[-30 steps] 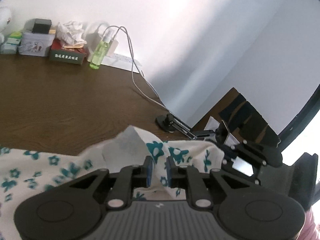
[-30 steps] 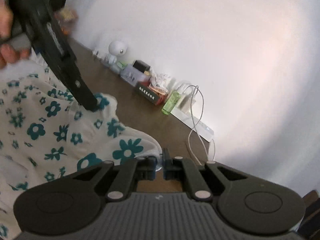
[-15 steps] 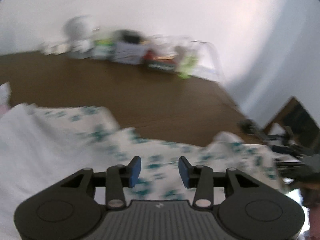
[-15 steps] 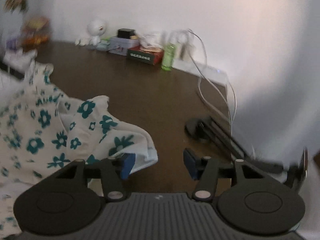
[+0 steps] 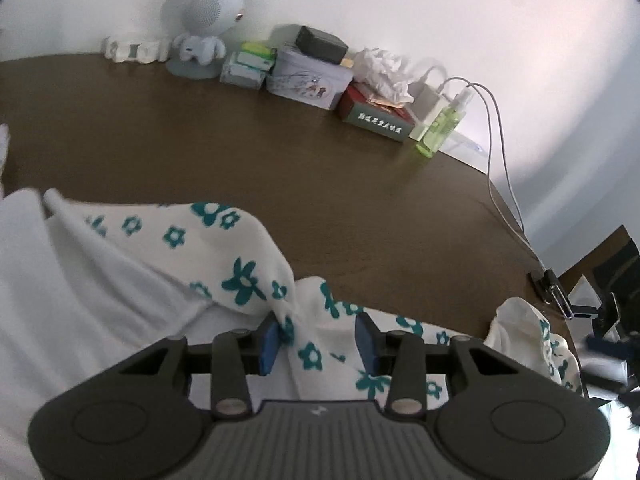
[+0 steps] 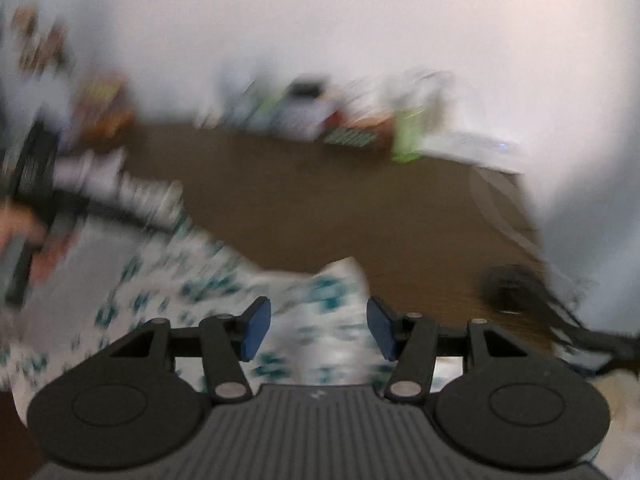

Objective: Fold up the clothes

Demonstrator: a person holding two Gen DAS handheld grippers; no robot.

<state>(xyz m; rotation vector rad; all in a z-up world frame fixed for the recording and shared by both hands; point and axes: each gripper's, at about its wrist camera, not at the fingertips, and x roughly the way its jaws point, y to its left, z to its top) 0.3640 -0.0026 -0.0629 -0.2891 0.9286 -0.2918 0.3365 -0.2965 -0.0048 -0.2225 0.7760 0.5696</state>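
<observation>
A white garment with teal flowers (image 5: 240,276) lies crumpled along the near side of the brown table (image 5: 248,152). My left gripper (image 5: 318,340) hangs low over it. Its jaws stand apart and are closing, with a ridge of the cloth between them; the left pad (image 5: 267,345) touches a fold and the right pad stands off the cloth. In the blurred right wrist view, my right gripper (image 6: 319,330) is open above a raised corner of the garment (image 6: 340,280), and neither pad presses the cloth. A blurred hand (image 6: 20,220) shows at the left edge there.
Along the back wall stand a white round-headed figure (image 5: 202,28), stacked boxes (image 5: 308,76), a green spray bottle (image 5: 440,124) and a charger with a white cable (image 5: 494,136). A dark clamp stand (image 5: 550,284) sits at the table's right edge.
Both grippers were shut on the floral cloth, then let go and opened. The left one has slid left along the garment. The right view has swung and is now blurred.
</observation>
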